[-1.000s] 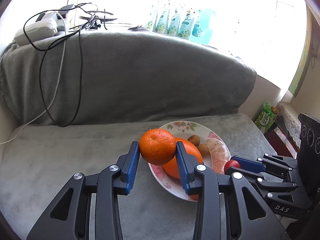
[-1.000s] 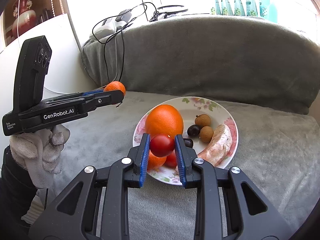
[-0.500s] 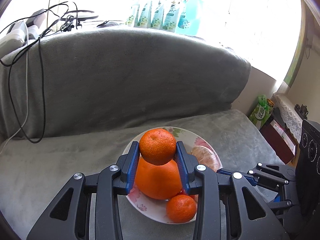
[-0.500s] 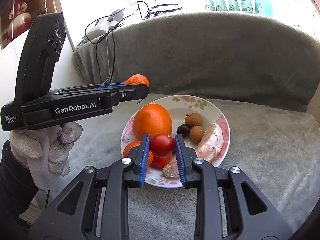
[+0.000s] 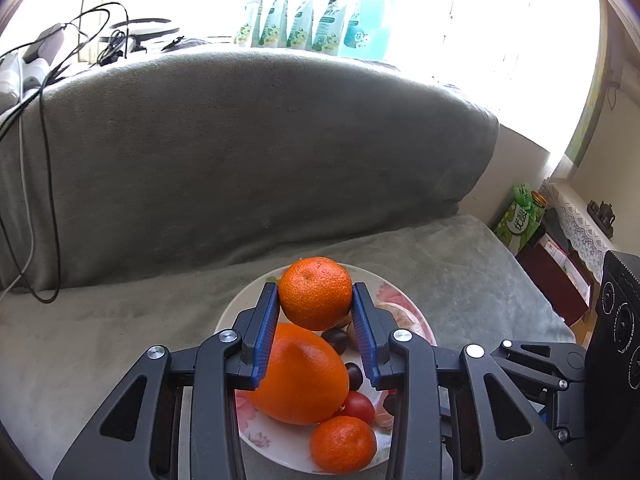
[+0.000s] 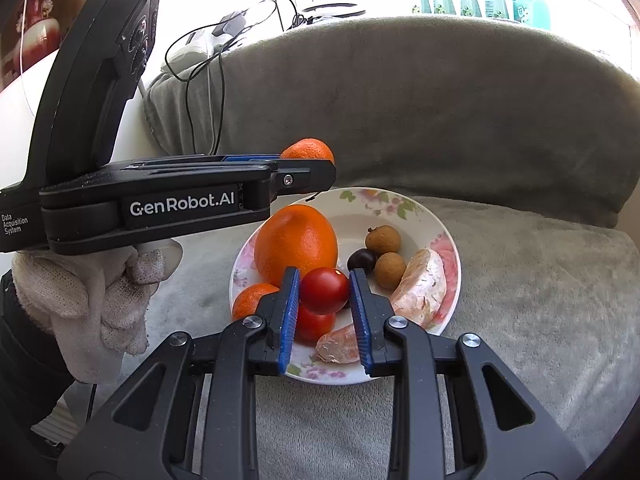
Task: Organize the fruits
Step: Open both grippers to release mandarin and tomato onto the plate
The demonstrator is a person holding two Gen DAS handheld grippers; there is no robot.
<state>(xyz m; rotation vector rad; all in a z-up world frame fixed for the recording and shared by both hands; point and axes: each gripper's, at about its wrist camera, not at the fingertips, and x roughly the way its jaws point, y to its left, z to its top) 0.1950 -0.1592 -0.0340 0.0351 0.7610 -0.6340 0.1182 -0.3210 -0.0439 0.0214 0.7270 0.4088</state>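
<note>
A flowered white plate [image 6: 416,216] [image 5: 244,308] sits on a grey sofa seat. It holds a large orange [image 6: 296,240] [image 5: 304,376], a small mandarin [image 6: 252,300] [image 5: 344,444], a red tomato [image 5: 358,406], two brown longans [image 6: 384,240], dark round fruits [image 6: 361,259] and peeled citrus segments [image 6: 420,288]. My left gripper [image 5: 316,300] is shut on a mandarin [image 5: 315,293], held above the plate; it also shows in the right wrist view [image 6: 308,150]. My right gripper [image 6: 324,292] is shut on a red tomato [image 6: 324,290] over the plate's near side.
The sofa's grey backrest [image 5: 260,152] rises behind the plate. Black cables [image 5: 48,120] hang over its left end. Bottles [image 5: 320,20] line the window sill. Green cartons [image 5: 520,216] and a side table stand at the right.
My left gripper moved right with its mandarin, from beside the plate to above it. My right gripper with the tomato shifted slightly closer over the plate.
</note>
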